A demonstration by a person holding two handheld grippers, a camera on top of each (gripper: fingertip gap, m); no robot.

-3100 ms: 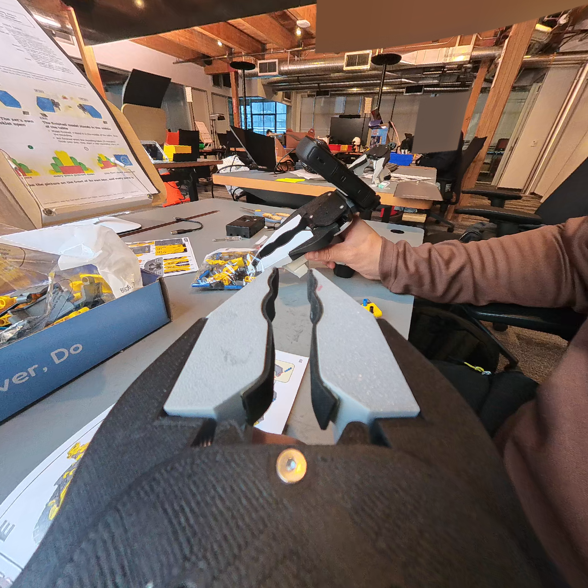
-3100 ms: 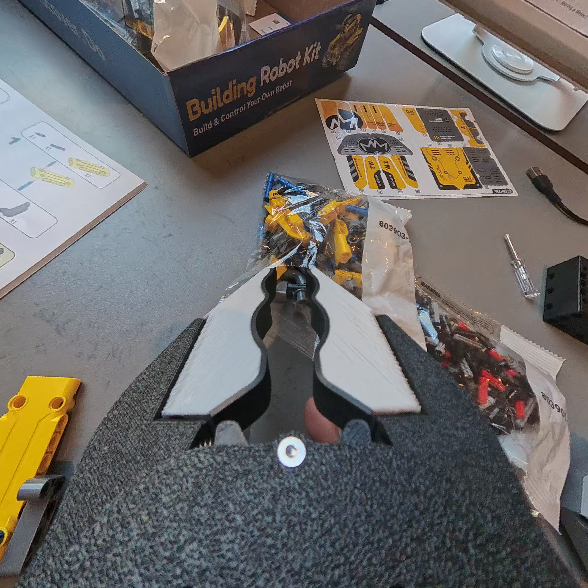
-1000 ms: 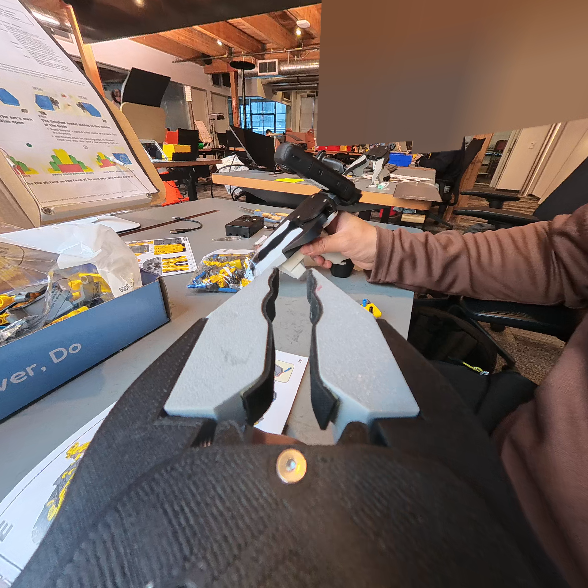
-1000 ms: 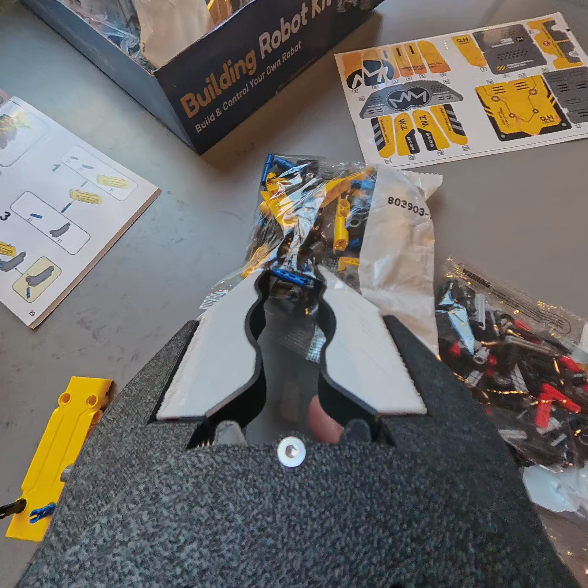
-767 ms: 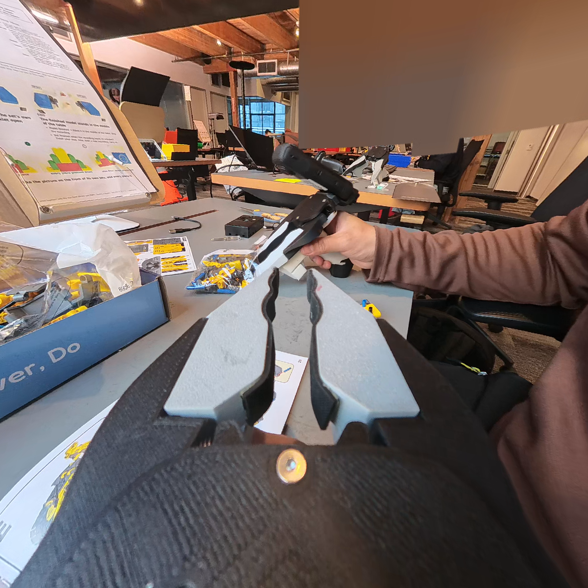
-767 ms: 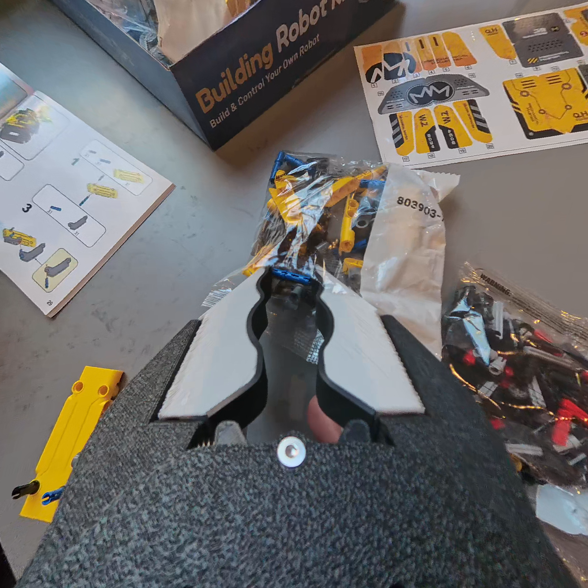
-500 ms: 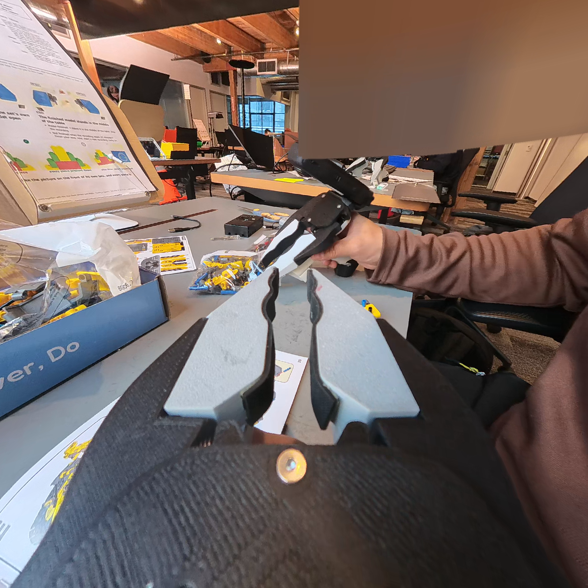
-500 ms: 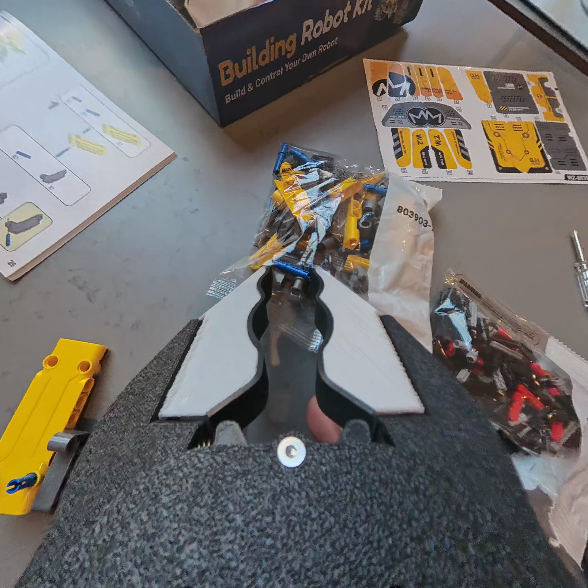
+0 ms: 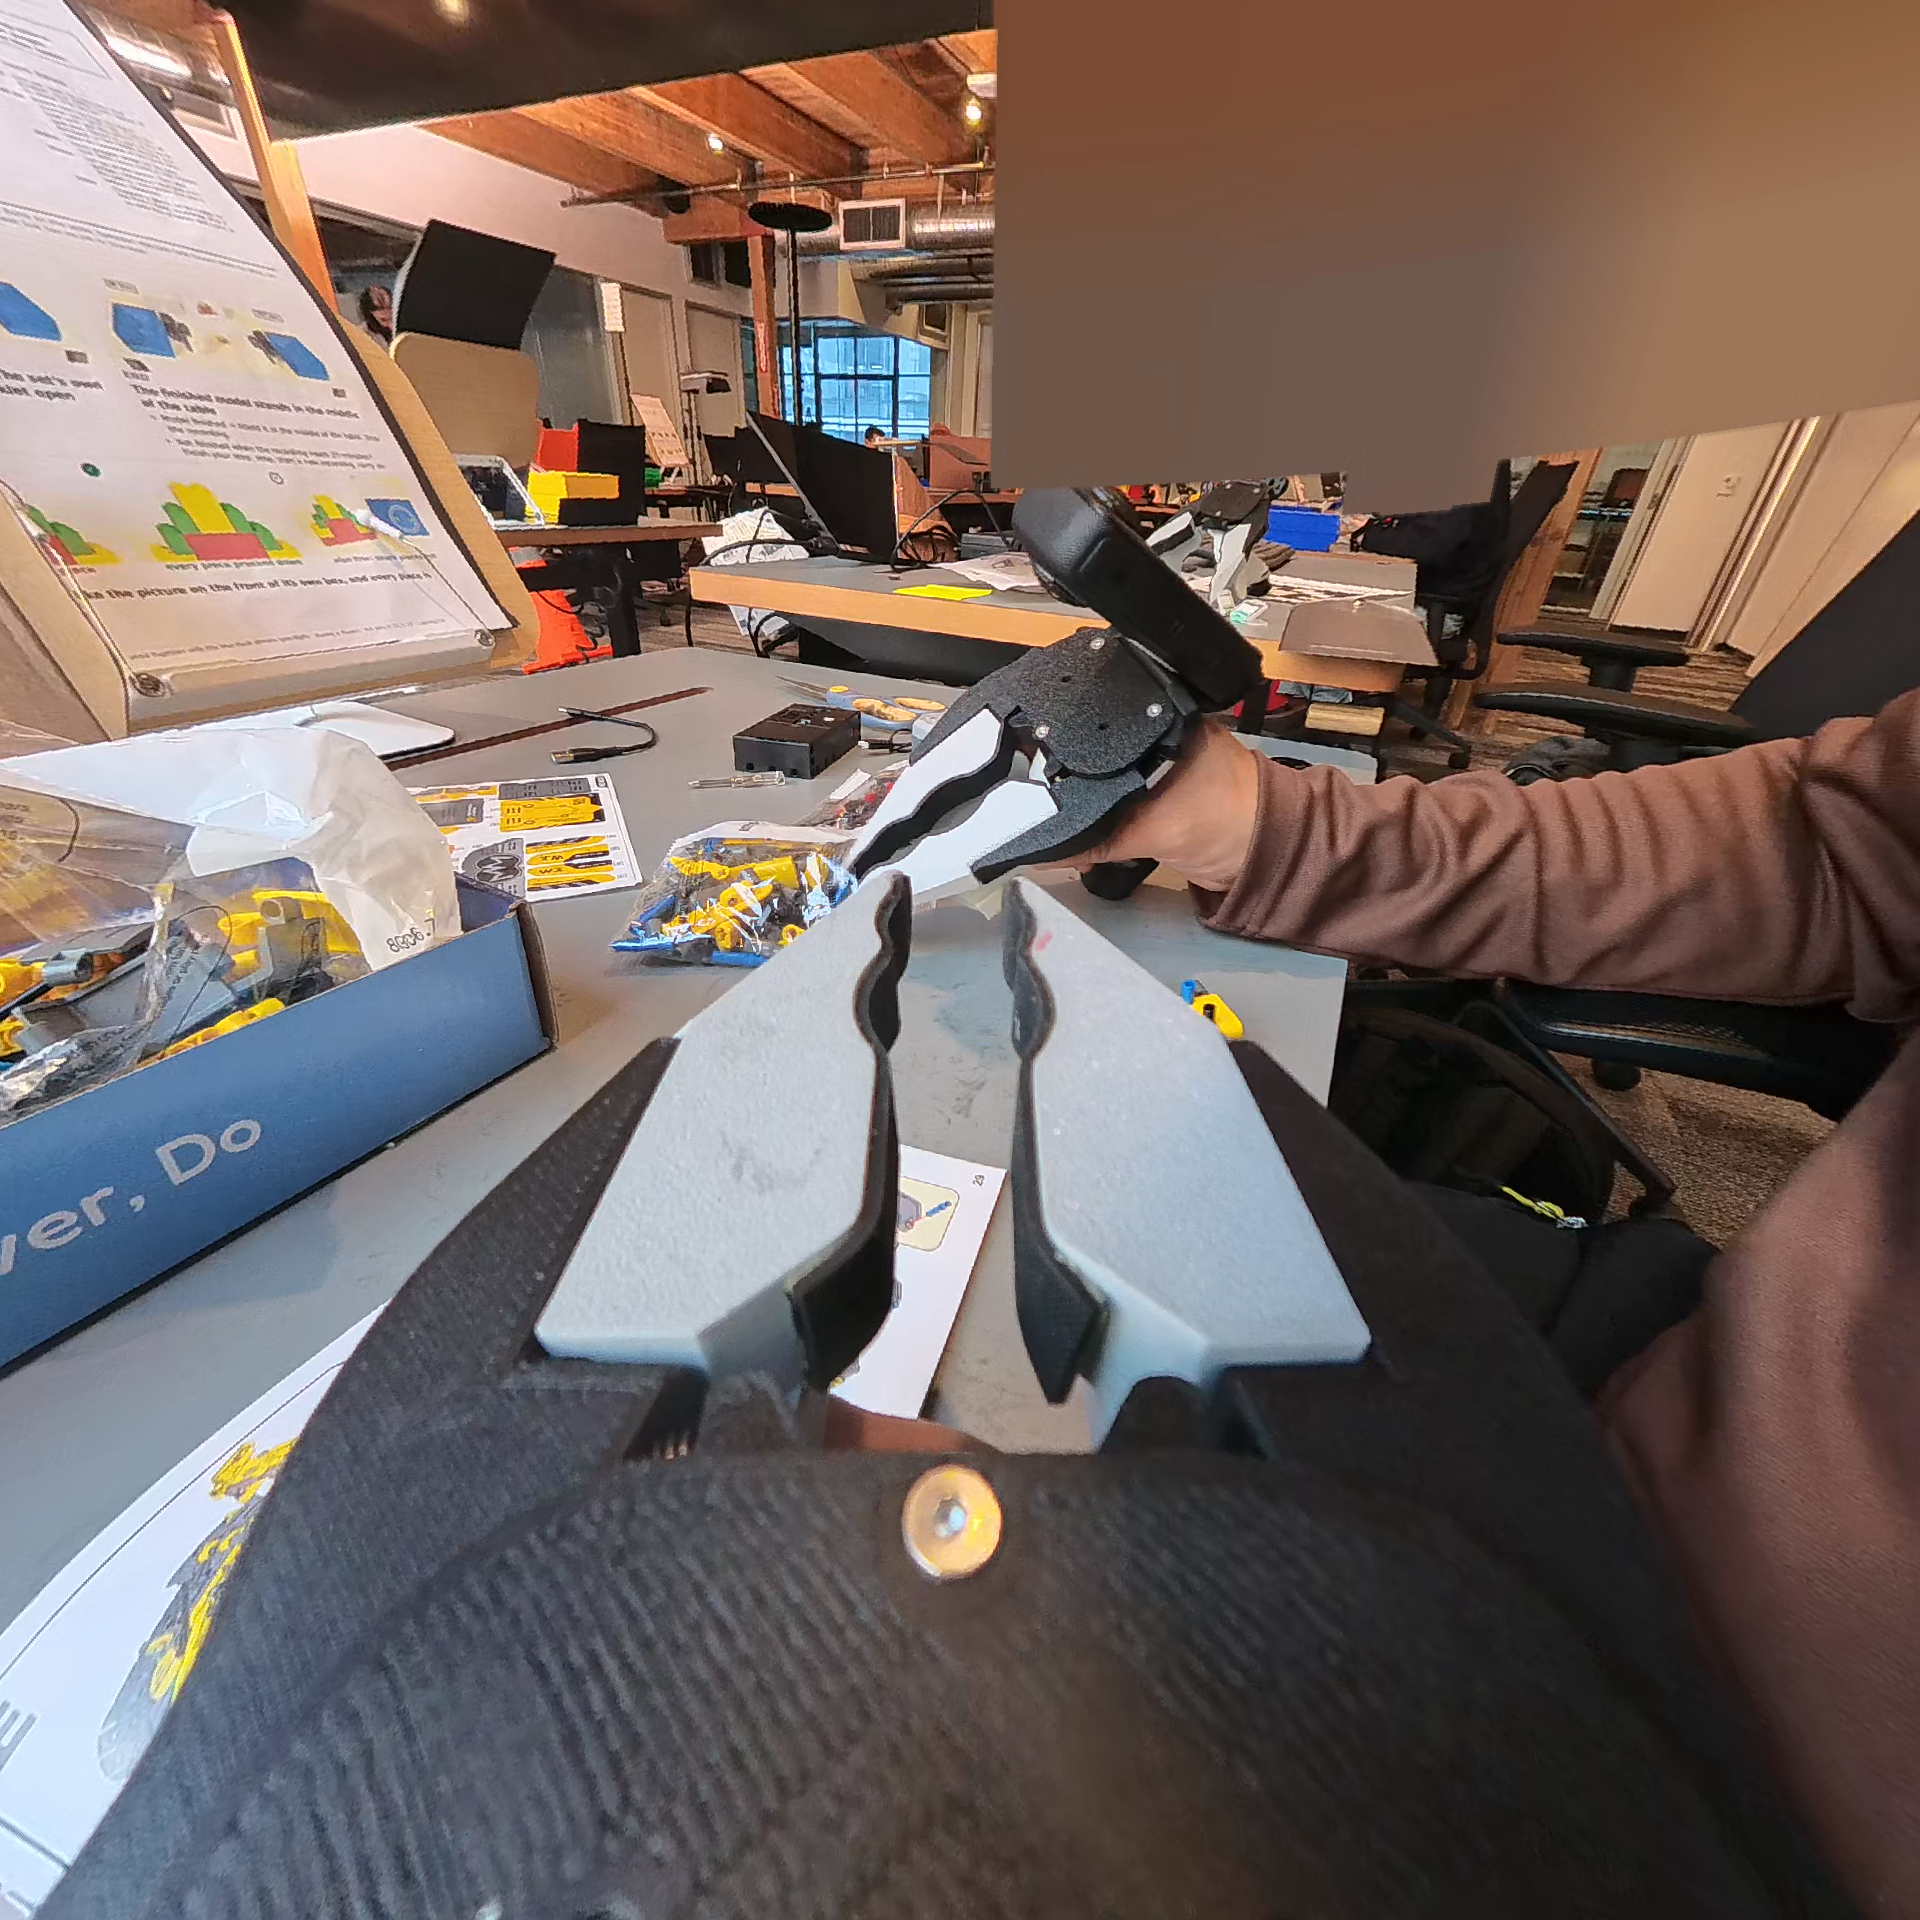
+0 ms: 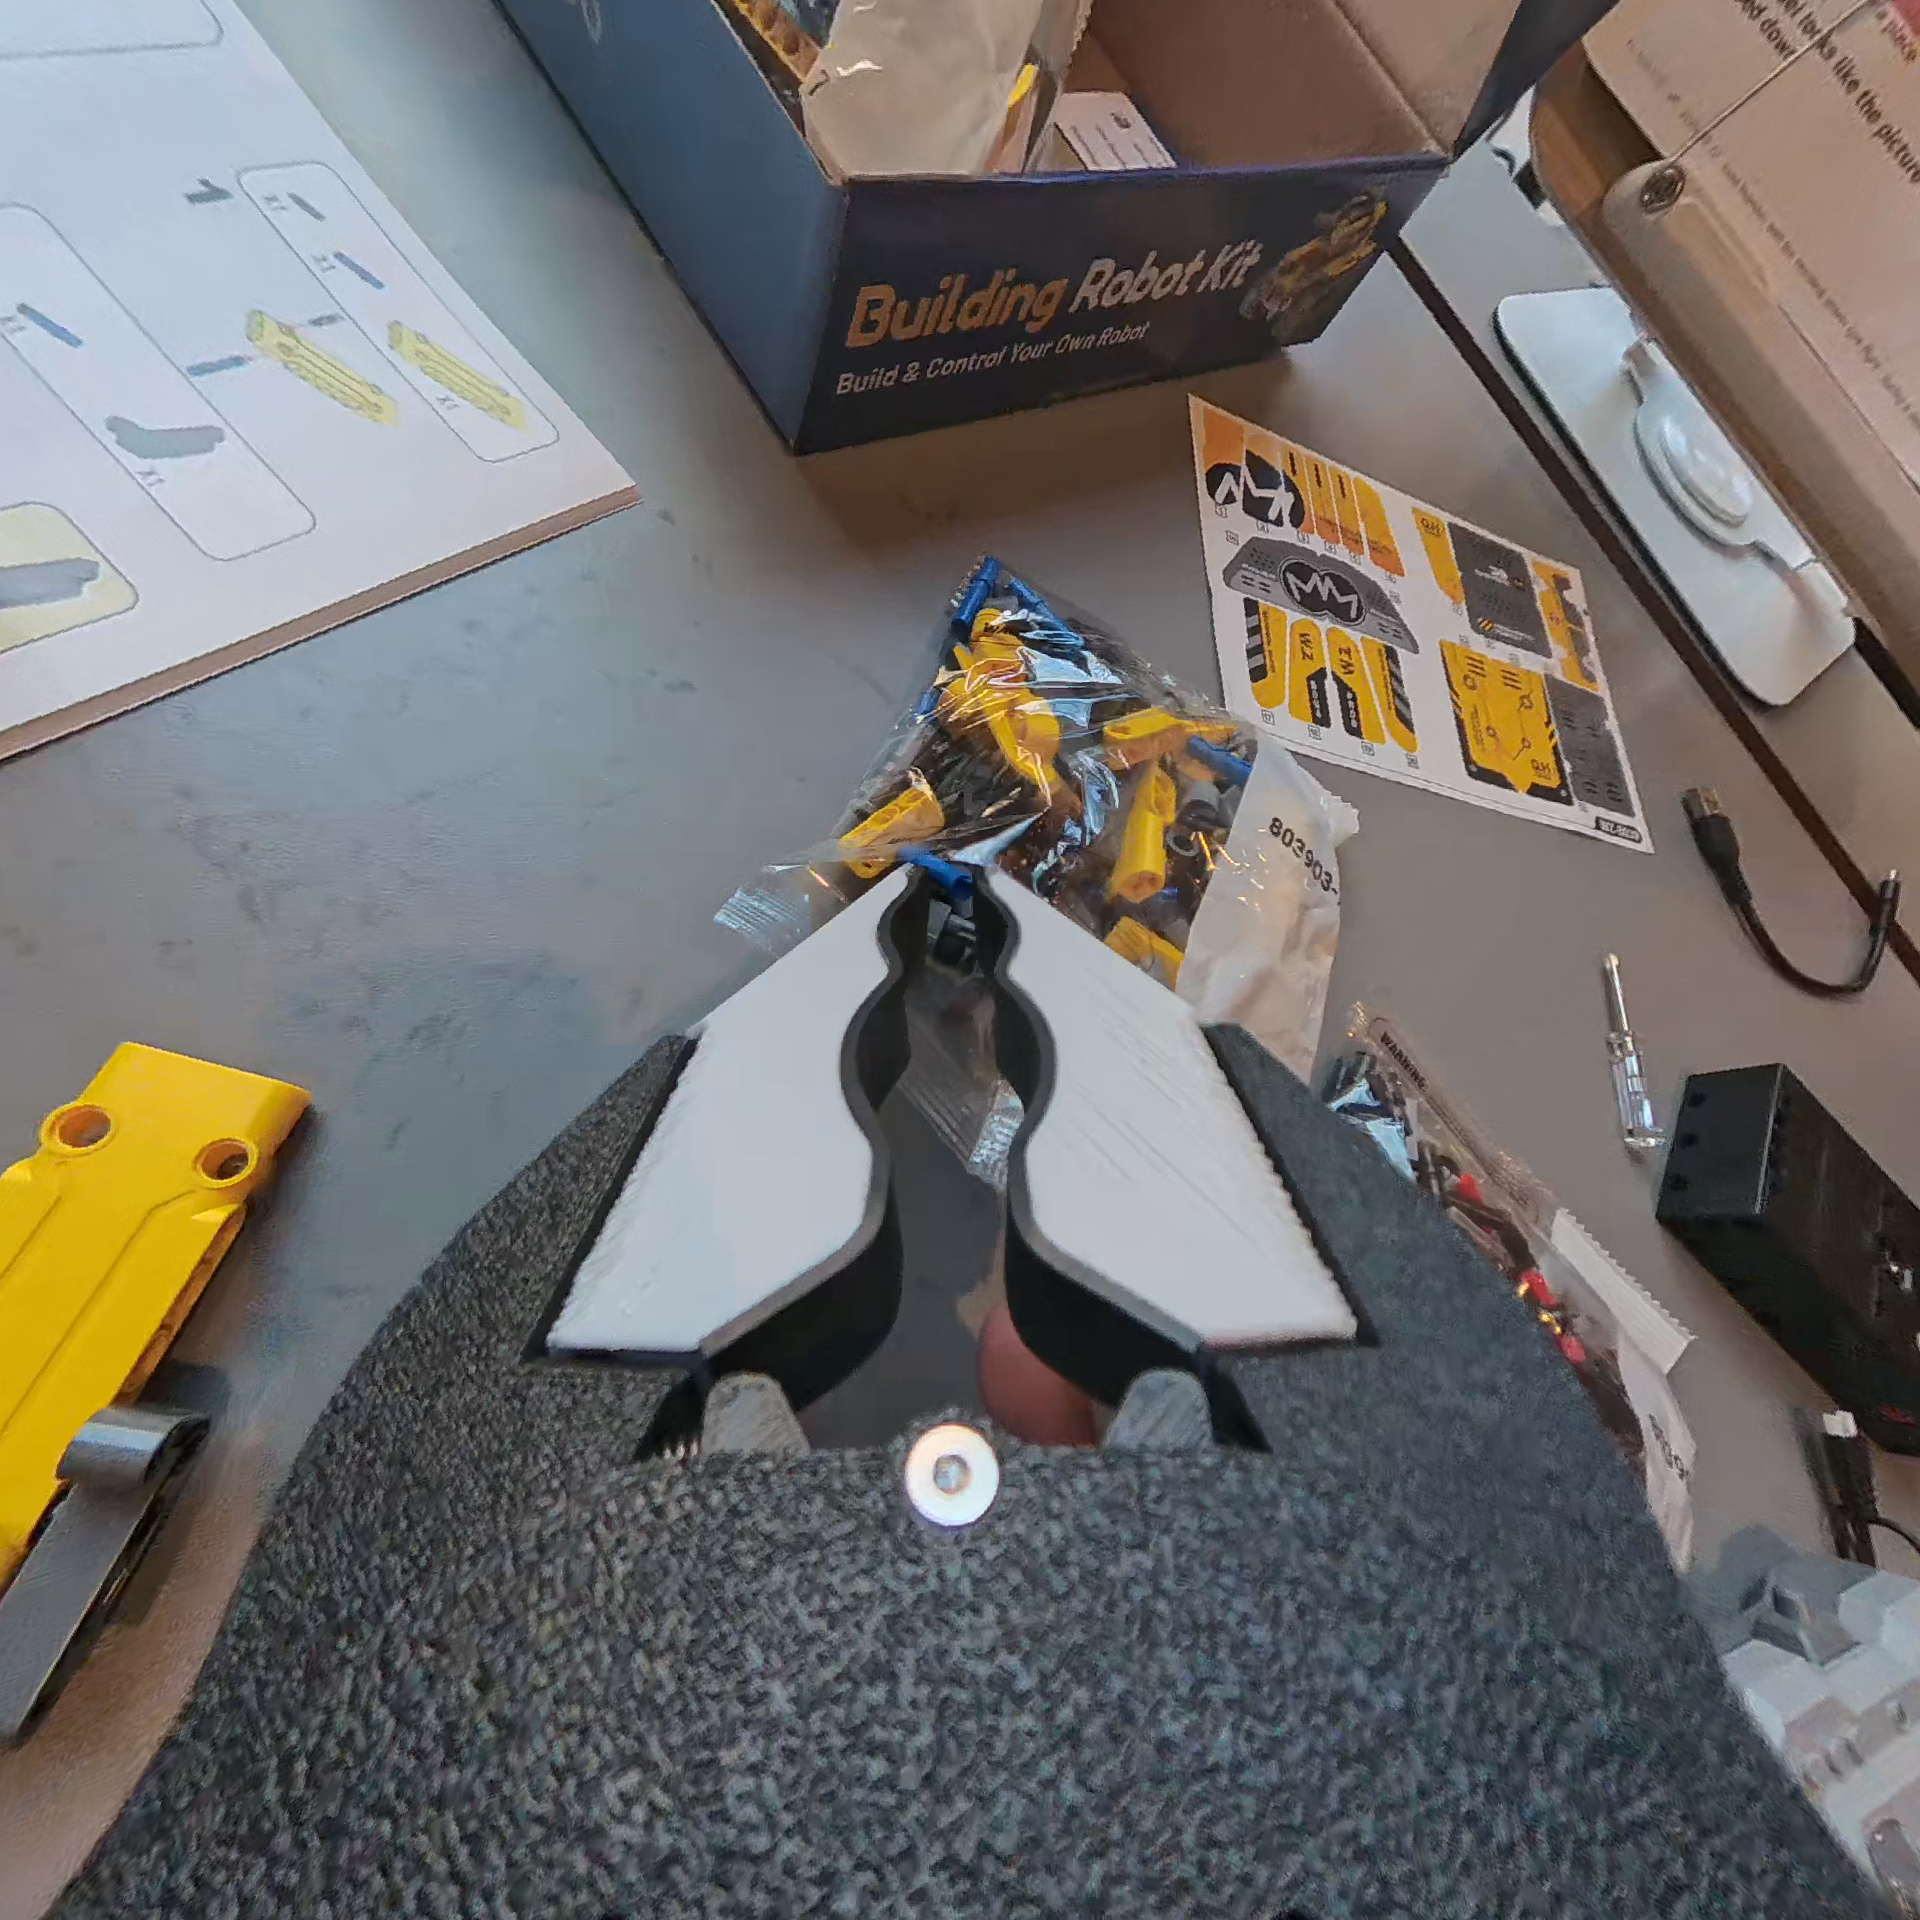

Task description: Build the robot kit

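Clear plastic bag of yellow and blue building pieces (image 10: 1049,769) lies on the grey table (image 10: 436,831) near the blue kit box (image 10: 1039,301), its near end pinched between the closed jaws of the right gripper (image 10: 948,883), while the left gripper (image 9: 954,902) holds nothing, jaws a little apart

wood-beam ceiling (image 9: 665,135) | grey desks (image 9: 1039,613) | office chairs (image 9: 1600,665) | far window (image 9: 862,384)
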